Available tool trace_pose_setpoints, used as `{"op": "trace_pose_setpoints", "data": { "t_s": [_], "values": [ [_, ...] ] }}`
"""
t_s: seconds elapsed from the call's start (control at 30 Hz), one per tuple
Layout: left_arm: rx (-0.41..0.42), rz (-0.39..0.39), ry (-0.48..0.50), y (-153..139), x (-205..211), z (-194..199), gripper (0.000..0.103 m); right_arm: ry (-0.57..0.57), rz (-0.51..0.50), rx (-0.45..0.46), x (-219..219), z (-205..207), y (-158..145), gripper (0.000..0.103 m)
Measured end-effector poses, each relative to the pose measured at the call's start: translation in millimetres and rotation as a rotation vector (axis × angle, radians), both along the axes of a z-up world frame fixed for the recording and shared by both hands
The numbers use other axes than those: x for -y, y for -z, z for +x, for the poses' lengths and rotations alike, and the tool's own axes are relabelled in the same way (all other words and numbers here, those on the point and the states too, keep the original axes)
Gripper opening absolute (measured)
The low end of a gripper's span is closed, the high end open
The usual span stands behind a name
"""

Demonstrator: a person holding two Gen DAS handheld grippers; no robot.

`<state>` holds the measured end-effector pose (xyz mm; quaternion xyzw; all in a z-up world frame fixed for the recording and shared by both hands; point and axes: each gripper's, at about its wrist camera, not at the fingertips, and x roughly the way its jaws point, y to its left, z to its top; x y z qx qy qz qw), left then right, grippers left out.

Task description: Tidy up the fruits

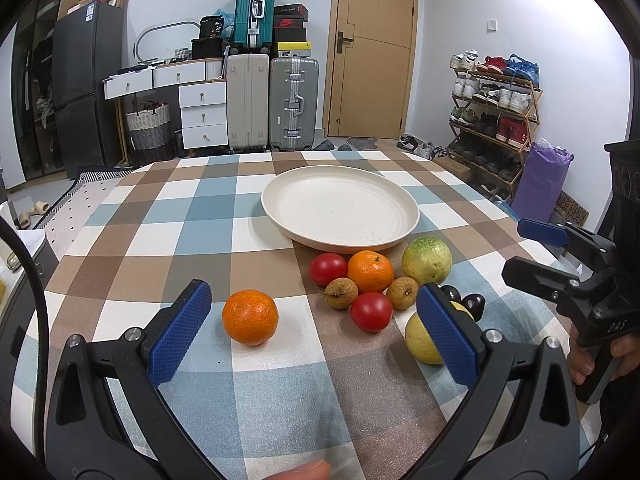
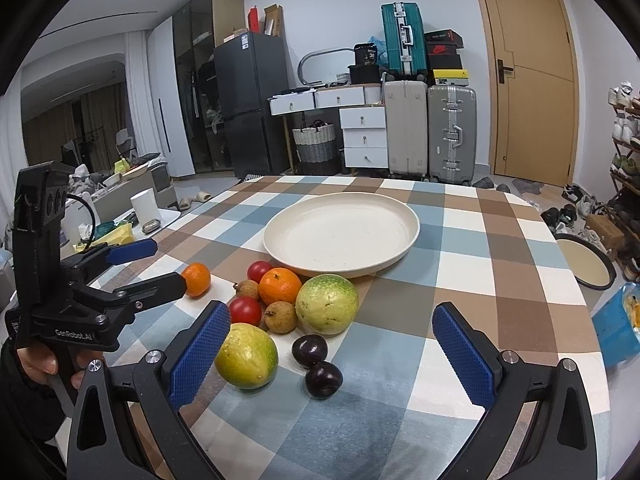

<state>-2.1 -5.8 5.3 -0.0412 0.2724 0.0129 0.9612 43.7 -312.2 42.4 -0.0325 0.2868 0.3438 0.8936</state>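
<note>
An empty cream plate [image 1: 340,206] [image 2: 340,232] sits mid-table. In front of it lies a cluster of fruit: an orange [image 1: 370,271] [image 2: 279,286], two red tomatoes [image 1: 328,269] [image 1: 371,311], two brown longans [image 1: 341,293], a green guava [image 1: 426,261] [image 2: 326,303], a yellow-green fruit [image 1: 420,340] [image 2: 247,355] and two dark plums [image 2: 309,350] [image 2: 323,378]. A lone orange [image 1: 250,317] [image 2: 196,279] lies to the left. My left gripper [image 1: 316,328] is open above the table near the lone orange. My right gripper [image 2: 332,354] is open over the plums.
The table wears a checked blue, brown and white cloth [image 1: 200,216]. Suitcases [image 1: 272,104], white drawers and a door stand behind it. A shoe rack [image 1: 496,108] stands at the right. A round tray [image 2: 586,264] and a blue bag lie off the table's right side.
</note>
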Motion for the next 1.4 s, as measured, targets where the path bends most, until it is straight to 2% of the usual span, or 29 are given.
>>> {"op": "trace_pose_setpoints", "data": {
  "t_s": [0.47, 0.67, 0.87, 1.1, 1.17, 1.27, 1.4],
  "values": [
    [-0.025, -0.004, 0.006, 6, 6, 5, 0.102, 0.019, -0.001, -0.053, 2, 12, 0, 0.103],
    [-0.050, -0.020, -0.002, 9, -1, 10, 0.102, 0.035, -0.057, -0.085, -2, 16, 5, 0.103],
    [-0.073, 0.008, 0.057, 8, 13, 9, 0.102, 0.049, -0.131, -0.153, 1, 23, 12, 0.103],
    [-0.122, -0.018, 0.173, 12, 35, 11, 0.102, -0.004, -0.196, -0.241, -1, 28, 26, 0.087],
    [-0.138, -0.023, 0.196, 15, 40, 12, 0.102, -0.023, -0.195, -0.271, -1, 29, 29, 0.087],
    [-0.161, -0.026, 0.238, 18, 49, 15, 0.100, -0.042, -0.211, -0.299, -2, 30, 36, 0.071],
    [-0.194, 0.001, 0.258, 24, 62, 23, 0.090, -0.081, -0.237, -0.304, -8, 27, 38, 0.070]
  ]
}}
